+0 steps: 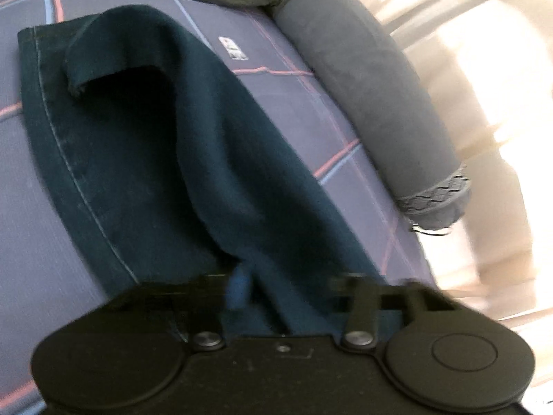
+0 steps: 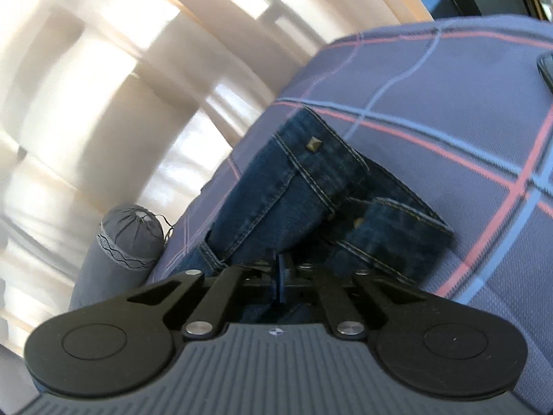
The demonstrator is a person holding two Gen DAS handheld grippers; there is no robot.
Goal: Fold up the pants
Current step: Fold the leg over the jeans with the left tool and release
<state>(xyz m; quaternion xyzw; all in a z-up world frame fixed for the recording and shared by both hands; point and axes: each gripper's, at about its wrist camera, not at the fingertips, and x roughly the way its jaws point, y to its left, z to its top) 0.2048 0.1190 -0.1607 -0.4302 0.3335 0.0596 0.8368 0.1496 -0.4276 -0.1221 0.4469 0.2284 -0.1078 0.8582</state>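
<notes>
Dark denim pants (image 1: 179, 173) are seen pinched in the left gripper (image 1: 242, 287), its jaws closed on the fabric, with a leg draped up from the tool and its hem curled over. The right gripper (image 2: 281, 276), tilted steeply in its view, is clamped on the waistband end of the pants (image 2: 311, 190). The garment is spread on a plaid bedspread (image 2: 449, 121). Beyond it, a grey bolster (image 1: 363, 97) is laid along the bed's edge.

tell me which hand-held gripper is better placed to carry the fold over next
Likely the left hand-held gripper: it is shut on a lifted leg of the jeans, raised above the bedspread. The right pinches the waistband end.
</notes>
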